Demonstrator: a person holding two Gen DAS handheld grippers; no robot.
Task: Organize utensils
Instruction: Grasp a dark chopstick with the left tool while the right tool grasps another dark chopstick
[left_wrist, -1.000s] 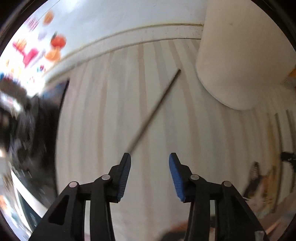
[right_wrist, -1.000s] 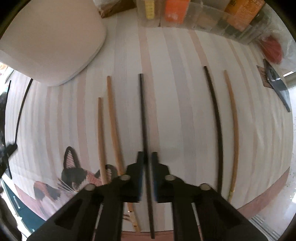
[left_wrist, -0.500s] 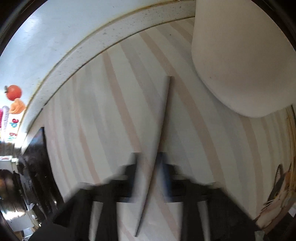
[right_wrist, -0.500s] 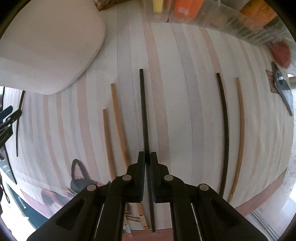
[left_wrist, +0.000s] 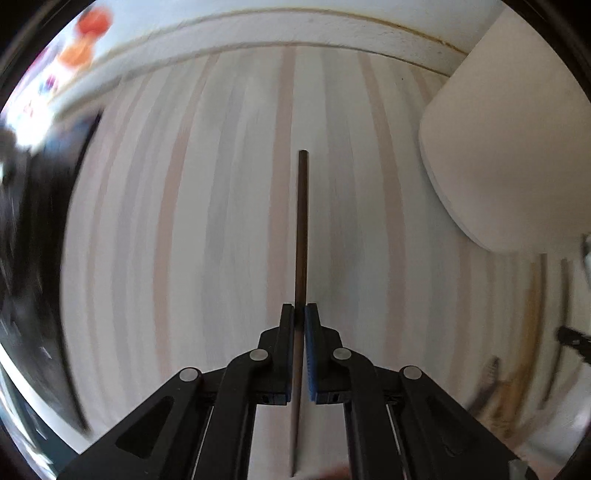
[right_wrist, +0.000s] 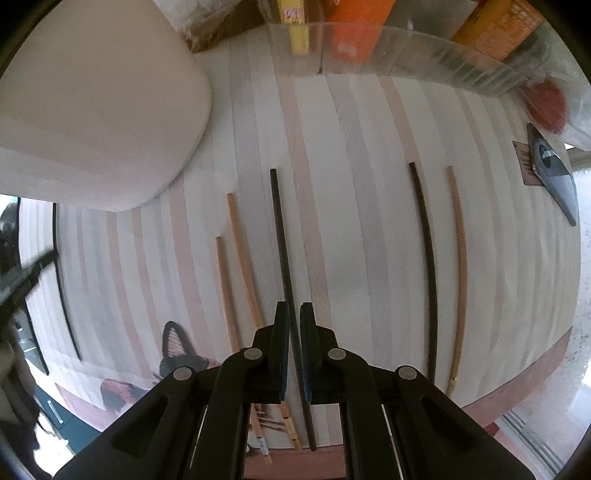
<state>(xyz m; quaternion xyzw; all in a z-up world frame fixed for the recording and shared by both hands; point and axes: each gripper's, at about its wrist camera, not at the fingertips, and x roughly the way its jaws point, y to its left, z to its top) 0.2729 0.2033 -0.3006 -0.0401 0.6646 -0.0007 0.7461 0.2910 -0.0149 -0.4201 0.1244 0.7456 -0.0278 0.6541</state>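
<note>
The left gripper (left_wrist: 300, 314) has its jaws pinching a dark brown chopstick (left_wrist: 302, 221), which runs straight ahead between them over the striped mat (left_wrist: 184, 221), its far end pointing at the wall and its near end passing back under the gripper. The right gripper (right_wrist: 294, 312) likewise has its jaws pressed onto a black chopstick (right_wrist: 279, 229) lying lengthwise along the mat. Just left of that one lie two light wooden chopsticks (right_wrist: 240, 251); well to the right another black chopstick (right_wrist: 426, 251) and a wooden one (right_wrist: 460, 258) lie side by side. A white container (right_wrist: 92, 110) stands on the bench, back left.
</note>
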